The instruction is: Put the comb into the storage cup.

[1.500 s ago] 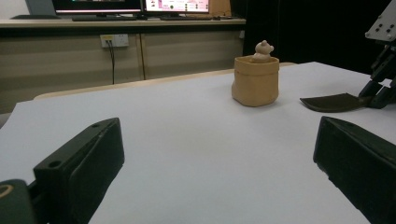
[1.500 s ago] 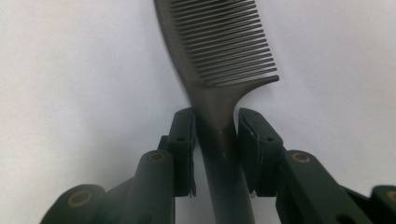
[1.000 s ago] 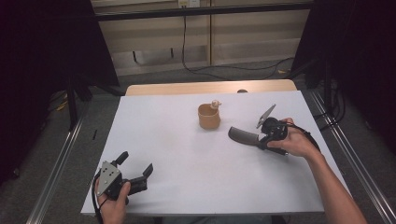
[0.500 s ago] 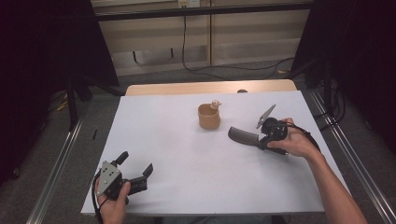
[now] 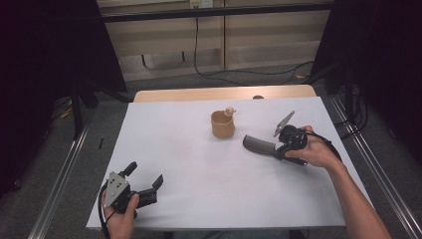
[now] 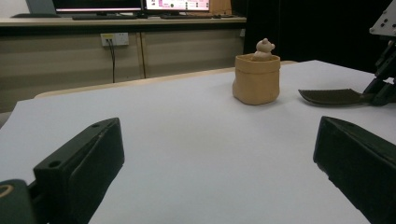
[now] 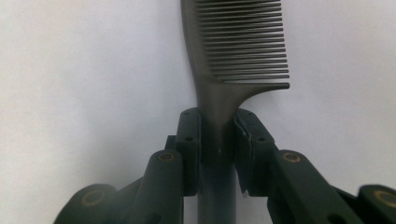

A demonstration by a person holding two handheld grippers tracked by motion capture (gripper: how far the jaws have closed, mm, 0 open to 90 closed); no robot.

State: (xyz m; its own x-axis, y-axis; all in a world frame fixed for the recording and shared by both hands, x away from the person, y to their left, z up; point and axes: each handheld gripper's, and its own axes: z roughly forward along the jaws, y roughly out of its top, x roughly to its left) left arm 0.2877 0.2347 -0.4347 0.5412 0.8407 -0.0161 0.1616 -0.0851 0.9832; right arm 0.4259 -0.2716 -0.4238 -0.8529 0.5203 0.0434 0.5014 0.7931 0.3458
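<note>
The right gripper [image 5: 276,148] clamps the handle of a dark comb [image 5: 259,145] — its jaws closed on either side of the handle in the right gripper view, teeth [image 7: 247,42] off to one side; the comb lies low over the white table [image 5: 199,149], its long axis running across the table in line with the jaws, its toothed end pointing toward the person's left, just short of the tan cup [image 5: 222,124]; the left gripper [image 5: 144,181] sits near the table's front-left corner — jaws spread wide, nothing between them.
</note>
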